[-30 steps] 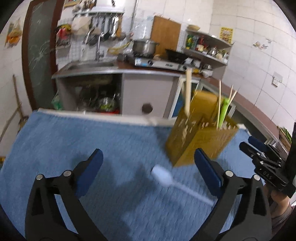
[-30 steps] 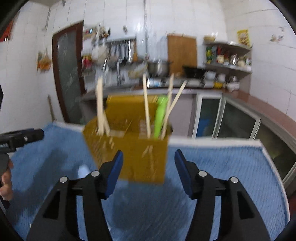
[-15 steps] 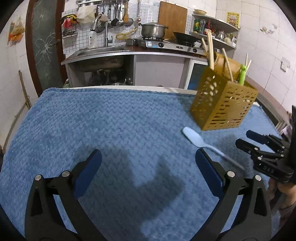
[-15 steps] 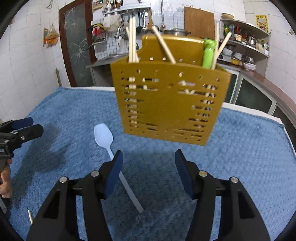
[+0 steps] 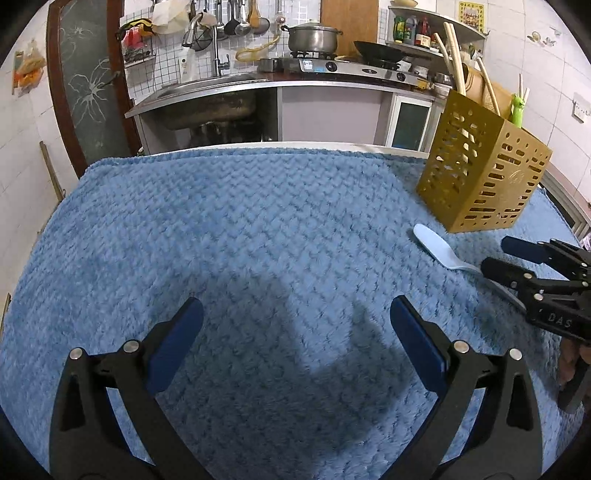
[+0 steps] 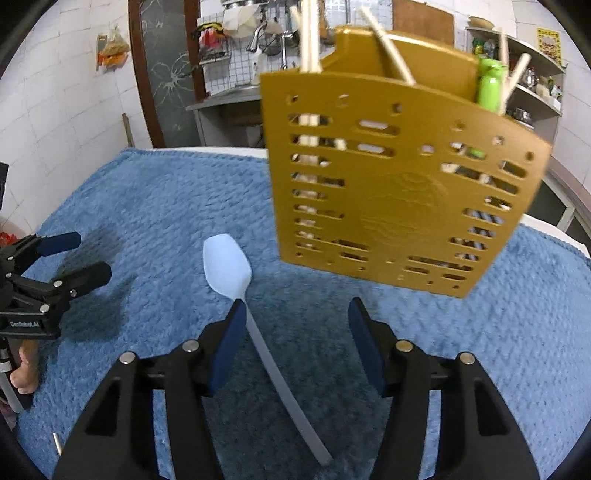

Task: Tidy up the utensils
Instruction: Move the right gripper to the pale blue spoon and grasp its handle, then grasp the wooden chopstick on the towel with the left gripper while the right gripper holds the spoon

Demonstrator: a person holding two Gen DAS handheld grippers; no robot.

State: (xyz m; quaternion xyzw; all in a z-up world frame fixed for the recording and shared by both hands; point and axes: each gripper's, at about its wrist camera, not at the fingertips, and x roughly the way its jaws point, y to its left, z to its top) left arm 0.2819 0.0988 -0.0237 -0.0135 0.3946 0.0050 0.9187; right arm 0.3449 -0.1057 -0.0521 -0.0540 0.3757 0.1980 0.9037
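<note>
A gold slotted utensil holder [image 5: 484,177] stands on the blue towel [image 5: 240,236] at the right, holding several chopsticks and a green utensil [image 6: 489,86]; it fills the right wrist view [image 6: 399,199]. A pale blue spoon [image 6: 229,269] lies on the towel in front of it, handle toward my right gripper; it also shows in the left wrist view [image 5: 437,251]. My right gripper [image 6: 295,317] is open, low over the spoon's handle, which lies between its fingers. My left gripper [image 5: 295,314] is open and empty over bare towel.
A kitchen counter with a sink [image 5: 214,81], stove and pot [image 5: 312,37] runs behind the table. A shelf of bottles [image 5: 413,29] is at the back right. A small metal piece [image 6: 56,443] lies at the towel's near left edge.
Both grippers have come lower and closer to the towel. My right gripper moved forward over the spoon's handle; the holder looms larger. Both stay open.
</note>
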